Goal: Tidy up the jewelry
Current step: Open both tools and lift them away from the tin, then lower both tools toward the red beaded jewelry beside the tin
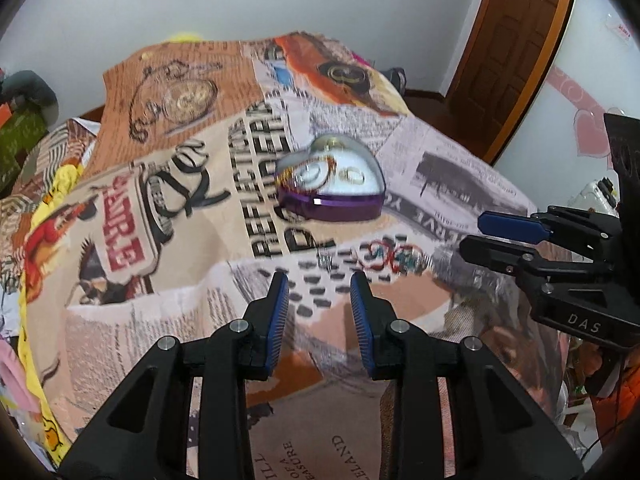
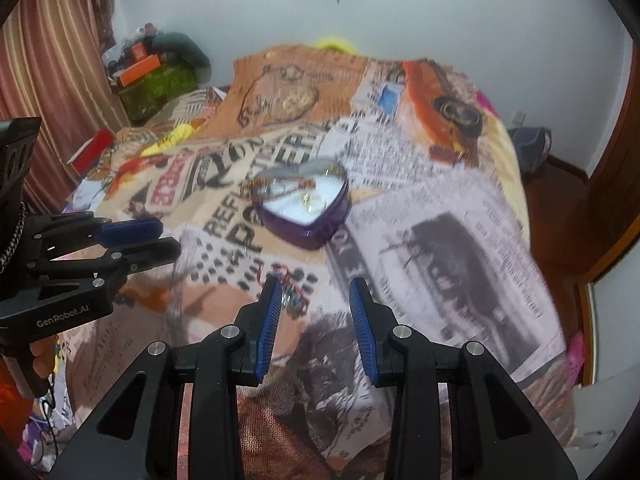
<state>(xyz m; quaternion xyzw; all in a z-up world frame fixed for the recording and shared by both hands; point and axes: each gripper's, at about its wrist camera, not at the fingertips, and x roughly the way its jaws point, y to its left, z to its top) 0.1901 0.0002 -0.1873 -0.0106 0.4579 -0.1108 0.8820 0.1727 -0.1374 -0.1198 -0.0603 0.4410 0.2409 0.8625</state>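
Note:
A purple heart-shaped jewelry box (image 1: 332, 184) sits on the printed bedspread (image 1: 192, 184), with a white lining, gold rings and a chain inside; it also shows in the right wrist view (image 2: 308, 208). A red and teal bracelet (image 1: 394, 260) lies on the spread in front of the box, and shows beside my right gripper's left finger (image 2: 290, 292). My left gripper (image 1: 320, 280) is open and empty, hovering short of the box. My right gripper (image 2: 314, 284) is open and empty, above the bracelet. Each gripper shows from the side in the other's view.
The bed has a newspaper-print cover. A wooden door (image 1: 516, 40) stands at the right. Striped curtains (image 2: 48, 80) and a cluttered corner with boxes (image 2: 152, 76) lie at the left. Yellow fabric (image 1: 52, 196) lies at the bed's left edge.

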